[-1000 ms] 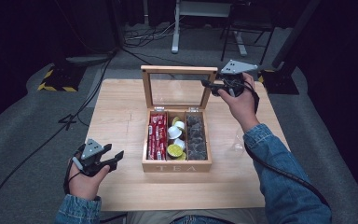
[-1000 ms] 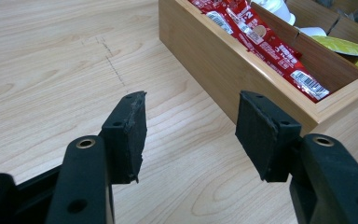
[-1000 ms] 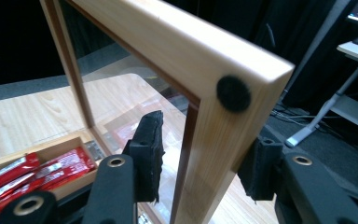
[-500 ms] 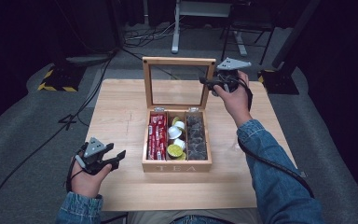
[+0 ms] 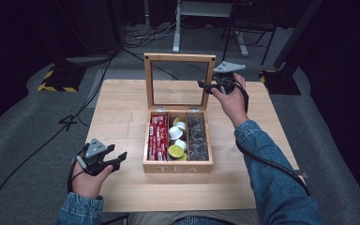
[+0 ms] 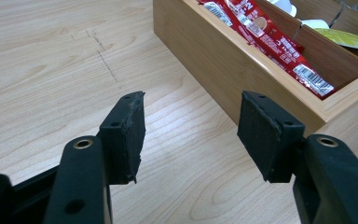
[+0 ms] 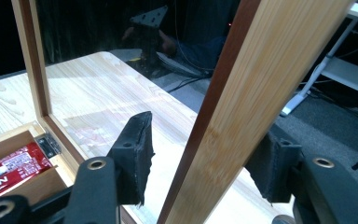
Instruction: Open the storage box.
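Lid (image 5: 179, 79) now upright; right tongs (image 5: 207, 86) straddle frame; tea box (image 5: 178, 166) open.

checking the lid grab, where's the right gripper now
In the high view the right gripper is at the right side rail of the tea box's upright lid, its open jaws straddling that rail.

The lid frame (image 7: 242, 107) hides part of the right tongs' (image 7: 205, 154) far pad, so contact is unclear.

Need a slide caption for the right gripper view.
Right gripper open, jaws straddling the upright lid frame of the tea box.
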Available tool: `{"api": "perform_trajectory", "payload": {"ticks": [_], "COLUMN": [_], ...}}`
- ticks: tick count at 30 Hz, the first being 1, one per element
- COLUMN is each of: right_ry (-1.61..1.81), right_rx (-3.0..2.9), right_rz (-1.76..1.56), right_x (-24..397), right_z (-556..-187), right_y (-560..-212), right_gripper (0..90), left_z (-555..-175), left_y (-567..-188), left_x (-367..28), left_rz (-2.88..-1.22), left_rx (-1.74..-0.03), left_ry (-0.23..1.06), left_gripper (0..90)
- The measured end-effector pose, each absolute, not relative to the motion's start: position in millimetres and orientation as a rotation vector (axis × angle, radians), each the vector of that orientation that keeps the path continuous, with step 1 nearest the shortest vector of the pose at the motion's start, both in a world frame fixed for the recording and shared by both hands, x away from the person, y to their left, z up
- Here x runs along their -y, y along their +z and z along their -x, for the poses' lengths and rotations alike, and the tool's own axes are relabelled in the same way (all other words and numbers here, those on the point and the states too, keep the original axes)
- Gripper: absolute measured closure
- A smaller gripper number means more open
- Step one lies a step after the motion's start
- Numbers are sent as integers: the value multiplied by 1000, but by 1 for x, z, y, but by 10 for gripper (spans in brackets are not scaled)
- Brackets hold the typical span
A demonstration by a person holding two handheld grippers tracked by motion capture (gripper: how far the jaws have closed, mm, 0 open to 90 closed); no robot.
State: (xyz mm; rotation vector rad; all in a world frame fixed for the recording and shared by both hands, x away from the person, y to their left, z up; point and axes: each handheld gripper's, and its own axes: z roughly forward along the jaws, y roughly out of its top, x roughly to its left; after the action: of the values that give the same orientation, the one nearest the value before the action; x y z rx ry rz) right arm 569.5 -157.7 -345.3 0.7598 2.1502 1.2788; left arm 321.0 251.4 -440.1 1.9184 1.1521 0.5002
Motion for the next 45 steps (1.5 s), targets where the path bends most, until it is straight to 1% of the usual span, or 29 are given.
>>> {"api": "perform_trajectory", "payload": {"ticks": [23, 32, 35, 45], "right_ry": [1221, 1215, 1223, 1253], "right_rx": [-2177, -2189, -2179, -2164], "right_rz": [-869, -888, -902, -903], "right_x": [158, 157, 160, 170], "right_z": [-581, -581, -581, -576], "right_y": [-379, -380, -379, -365], "right_gripper": [415, 390, 361, 326], "left_z": [-322, -322, -322, -324], "left_y": [-442, -441, -441, -441], "left_x": [-252, -252, -252, -251], "left_rz": [-1913, -1913, -1913, -1916], "left_rx": [-1158, -1157, -1157, -1156], "left_ry": [483, 482, 480, 477], "left_gripper": [417, 416, 416, 415]}}
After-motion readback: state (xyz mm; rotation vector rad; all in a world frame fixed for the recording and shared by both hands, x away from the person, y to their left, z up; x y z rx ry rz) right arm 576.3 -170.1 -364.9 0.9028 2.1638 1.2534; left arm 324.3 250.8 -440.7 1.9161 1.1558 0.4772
